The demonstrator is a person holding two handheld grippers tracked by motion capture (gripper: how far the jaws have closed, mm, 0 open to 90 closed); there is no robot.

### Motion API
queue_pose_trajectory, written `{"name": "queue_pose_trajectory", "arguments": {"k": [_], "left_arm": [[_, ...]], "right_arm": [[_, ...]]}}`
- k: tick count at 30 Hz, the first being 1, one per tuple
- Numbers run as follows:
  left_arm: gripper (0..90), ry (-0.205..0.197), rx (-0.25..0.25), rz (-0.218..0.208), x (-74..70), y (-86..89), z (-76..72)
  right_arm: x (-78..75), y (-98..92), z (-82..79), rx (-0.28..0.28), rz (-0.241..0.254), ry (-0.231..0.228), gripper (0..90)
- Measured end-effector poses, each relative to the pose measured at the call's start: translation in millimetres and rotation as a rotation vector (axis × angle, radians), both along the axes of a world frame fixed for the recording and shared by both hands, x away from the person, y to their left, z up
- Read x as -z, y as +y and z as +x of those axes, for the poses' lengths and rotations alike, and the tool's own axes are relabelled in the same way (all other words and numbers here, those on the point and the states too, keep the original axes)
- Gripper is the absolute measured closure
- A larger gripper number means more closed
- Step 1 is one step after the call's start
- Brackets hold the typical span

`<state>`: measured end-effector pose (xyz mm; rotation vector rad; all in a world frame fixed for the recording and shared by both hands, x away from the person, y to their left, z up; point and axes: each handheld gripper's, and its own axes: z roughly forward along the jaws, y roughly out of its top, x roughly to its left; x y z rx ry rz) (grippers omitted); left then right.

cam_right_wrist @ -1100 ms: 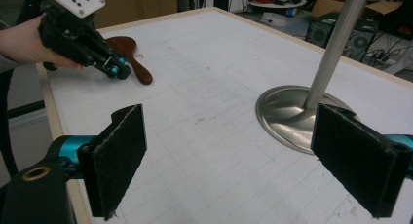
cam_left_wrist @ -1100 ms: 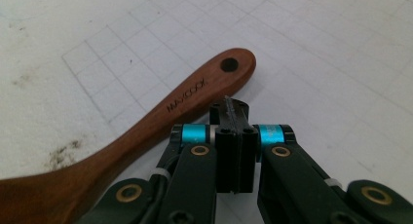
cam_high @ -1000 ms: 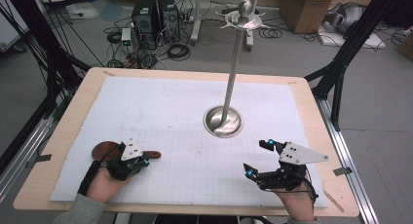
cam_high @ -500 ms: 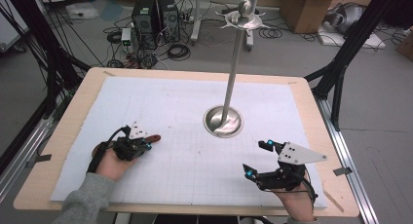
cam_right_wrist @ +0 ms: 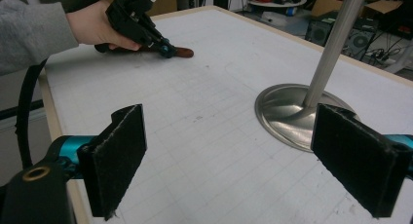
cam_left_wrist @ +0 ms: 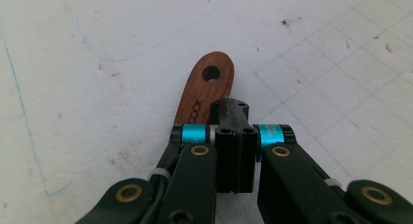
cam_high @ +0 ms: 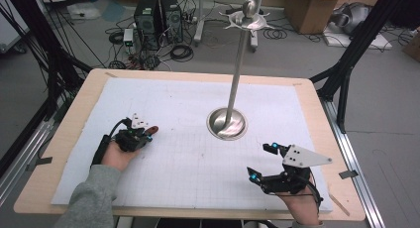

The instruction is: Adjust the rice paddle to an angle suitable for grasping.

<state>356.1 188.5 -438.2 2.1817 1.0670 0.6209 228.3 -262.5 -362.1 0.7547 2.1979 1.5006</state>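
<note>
The left gripper (cam_high: pixel 148 134) has its jaws fully closed on a flat wooden handle (cam_left_wrist: pixel 204 92), reddish brown with a hang hole at its free end; the rest of that utensil is hidden under the gripper and hand, so what kind it is cannot be told. The handle lies low over the white mat (cam_high: pixel 198 178), on the left half of the table (cam_high: pixel 64 139), well apart from the stand (cam_high: pixel 228 125). In the right gripper view the handle's tip pokes out past the closed jaws toward the stand's round steel base.

Judging from this, the pickup is done and the carry is in hand. The stand's pole rises to a crown of hooks (cam_high: pixel 246 21), and the hole in the handle suggests hanging it there; that whole lift and hooking is left, as far as can be seen.

The right gripper (cam_high: pixel 261 162) hovers at the near right of the mat with its jaws spread wide and nothing between them.

Room is generous: bare mat lies between the two grippers and all around the stand base. The mat's left edge and the table's wooden rim are near the left hand, and the near edge lies just behind the right hand. The pole is the one upright obstacle
</note>
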Motion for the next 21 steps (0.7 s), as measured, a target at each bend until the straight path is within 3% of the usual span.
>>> {"name": "queue_pose_trajectory", "arguments": {"k": [5, 6, 7, 9, 12, 14, 15, 16, 18, 20, 21], "left_arm": [[89.5, 0.005, -0.015, -0.011, -2.7, 3.5, -0.7], [89.3, 0.000, -0.020, -0.073, -9.0, 13.0, -2.2], [89.2, 0.000, -0.020, -0.073, -9.0, 13.0, -2.2], [88.6, -0.011, -0.018, -0.129, -17.7, 24.6, -4.2], [84.7, -0.010, 0.011, -0.169, -29.2, 42.5, -5.4], [76.0, 0.000, 0.036, -0.186, -34.4, 50.6, -5.9], [76.0, 0.005, 0.060, -0.190, -36.9, 54.3, -6.2], [64.7, 0.013, 0.083, -0.200, -39.2, 57.1, -7.4], [61.0, 0.018, 0.124, -0.201, -42.9, 60.6, -9.7], [42.3, -0.001, 0.177, -0.208, -46.0, 64.1, -12.6], [42.3, -0.011, 0.195, -0.215, -46.9, 65.2, -13.7]], "right_arm": [[-0.6, 1.2, -0.5, -0.005, -0.005, -0.003, 11.7], [-1.7, -0.3, -1.3, -0.006, 0.001, -0.007, 11.7], [-1.7, -0.3, -1.3, -0.006, 0.001, -0.007, 11.7], [-2.2, -1.9, -1.9, 0.000, 0.010, -0.007, 11.7], [-1.3, -3.2, -1.0, 0.002, 0.011, -0.010, 11.7], [-0.3, -2.8, -1.1, -0.001, 0.010, -0.005, 11.7], [0.0, -2.7, -1.2, -0.002, 0.010, -0.003, 11.7], [-0.3, -2.5, -1.4, 0.001, 0.010, -0.001, 11.7], [-0.6, -2.6, -1.5, 0.001, 0.012, -0.004, 11.7], [-1.5, -2.9, -2.0, -0.001, 0.017, -0.005, 11.7], [-1.5, -2.9, -2.0, -0.001, 0.017, -0.005, 11.7]]}}
